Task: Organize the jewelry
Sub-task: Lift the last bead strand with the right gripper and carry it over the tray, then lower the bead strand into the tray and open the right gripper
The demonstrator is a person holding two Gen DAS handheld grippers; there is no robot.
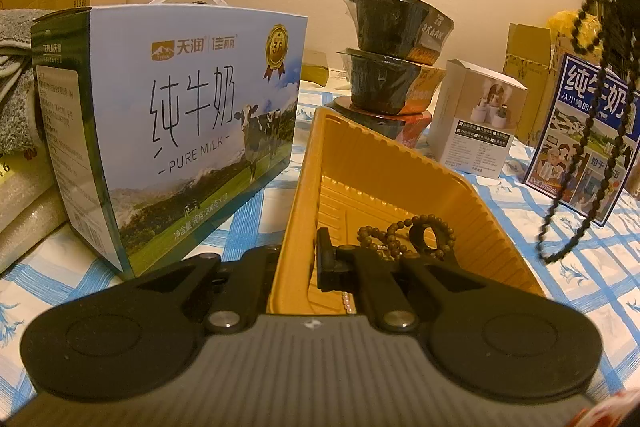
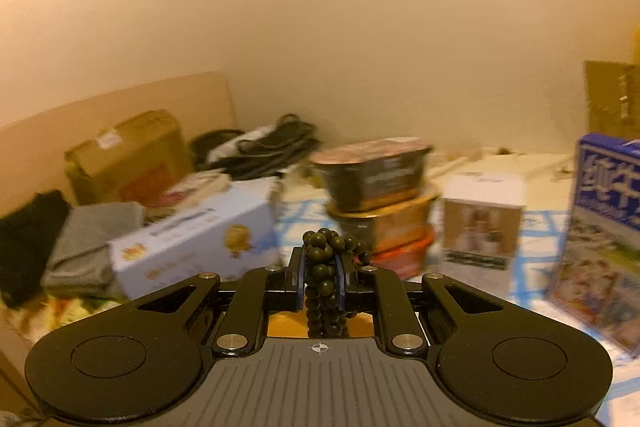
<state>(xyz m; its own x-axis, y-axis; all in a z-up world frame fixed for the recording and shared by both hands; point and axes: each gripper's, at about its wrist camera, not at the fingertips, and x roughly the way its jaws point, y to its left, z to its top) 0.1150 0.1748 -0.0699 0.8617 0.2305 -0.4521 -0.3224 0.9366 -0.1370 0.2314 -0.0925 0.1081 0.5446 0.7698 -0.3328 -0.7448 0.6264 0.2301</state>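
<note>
A yellow plastic tray (image 1: 360,163) lies on the blue-checked cloth in the left wrist view. My left gripper (image 1: 298,267) is shut on the tray's near left wall. Inside the tray lie a brown bead bracelet (image 1: 404,233), a black ring (image 1: 424,237) and a short pearl strand (image 1: 347,301). My right gripper (image 2: 320,277) is shut on a bunched dark bead necklace (image 2: 326,255), held in the air. The same necklace (image 1: 588,131) hangs as long loops at the right of the left wrist view, above the cloth beside the tray.
A blue milk carton (image 1: 180,131) stands left of the tray. Stacked black noodle bowls (image 1: 394,59) and a white box (image 1: 476,119) stand behind it. A second milk box (image 1: 580,139) stands at the right. Cardboard boxes and folded cloths are at the far left.
</note>
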